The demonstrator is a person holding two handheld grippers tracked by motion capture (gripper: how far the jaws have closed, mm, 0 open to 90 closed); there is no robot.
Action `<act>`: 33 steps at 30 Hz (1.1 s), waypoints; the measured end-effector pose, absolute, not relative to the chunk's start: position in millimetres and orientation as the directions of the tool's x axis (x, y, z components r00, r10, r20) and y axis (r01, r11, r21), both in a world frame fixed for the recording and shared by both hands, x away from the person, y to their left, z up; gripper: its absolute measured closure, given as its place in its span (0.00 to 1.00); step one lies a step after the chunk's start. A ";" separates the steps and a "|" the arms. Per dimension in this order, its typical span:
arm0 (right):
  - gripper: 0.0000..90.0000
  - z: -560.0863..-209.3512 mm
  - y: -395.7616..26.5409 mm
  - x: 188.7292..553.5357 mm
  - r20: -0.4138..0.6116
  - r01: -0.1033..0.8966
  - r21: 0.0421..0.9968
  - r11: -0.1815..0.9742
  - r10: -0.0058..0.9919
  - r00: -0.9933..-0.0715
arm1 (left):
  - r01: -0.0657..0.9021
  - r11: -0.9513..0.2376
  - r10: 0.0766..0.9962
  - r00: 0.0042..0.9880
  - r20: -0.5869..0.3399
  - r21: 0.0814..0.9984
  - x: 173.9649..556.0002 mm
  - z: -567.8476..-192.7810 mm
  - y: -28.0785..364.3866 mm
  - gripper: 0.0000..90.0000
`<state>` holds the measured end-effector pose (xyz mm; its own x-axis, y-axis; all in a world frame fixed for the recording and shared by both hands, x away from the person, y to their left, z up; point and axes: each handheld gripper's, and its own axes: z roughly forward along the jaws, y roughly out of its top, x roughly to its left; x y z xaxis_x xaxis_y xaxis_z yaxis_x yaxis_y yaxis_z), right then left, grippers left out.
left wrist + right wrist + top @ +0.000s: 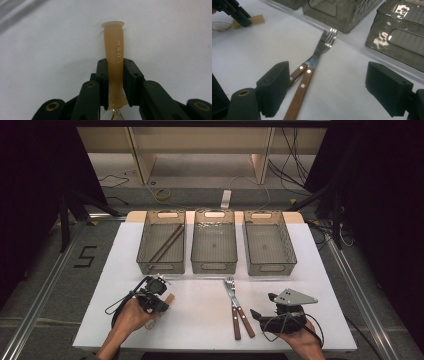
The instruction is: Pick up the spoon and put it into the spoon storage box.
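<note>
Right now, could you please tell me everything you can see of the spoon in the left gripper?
The spoon has a pale tan, matte handle that looks like rubber or silicone, with a flared end and small raised lettering along it. At its other end a shiny, clear-looking bowl joins it. It lies flat on the white table, at the near left. The left gripper has its black fingers pressed on both sides of the handle, whose flared end sticks out beyond them.

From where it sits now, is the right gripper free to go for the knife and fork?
Probably yes. The right gripper stands open, with the knife and fork lying on bare table just ahead of it. Nothing lies between, and the left gripper is off to the side.
</note>
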<state>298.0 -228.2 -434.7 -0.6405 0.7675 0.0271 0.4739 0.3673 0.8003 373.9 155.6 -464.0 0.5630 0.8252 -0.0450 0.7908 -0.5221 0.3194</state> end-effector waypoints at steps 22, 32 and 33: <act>0.23 -435.0 -228.0 298.1 0.020 0.471 0.799 0.373 0.767 -0.642 | 0.753 -0.490 0.800 0.589 -0.116 0.439 371.6 -441.3 162.9 0.85; 0.23 -435.2 -227.8 298.2 0.022 0.472 0.799 0.372 0.767 -0.641 | 0.737 -0.453 0.785 0.597 -0.168 0.502 374.0 -427.2 165.1 0.85; 0.23 -435.2 -227.8 298.2 0.024 0.473 0.799 0.371 0.767 -0.641 | 0.736 -0.449 0.784 0.597 -0.173 0.506 374.4 -425.6 164.0 0.85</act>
<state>298.2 -227.8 -435.2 -0.6413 0.7669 0.0239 0.4729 0.3706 0.7994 374.4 164.0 -425.6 0.5966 0.7836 -0.1734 0.7364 -0.4486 0.5064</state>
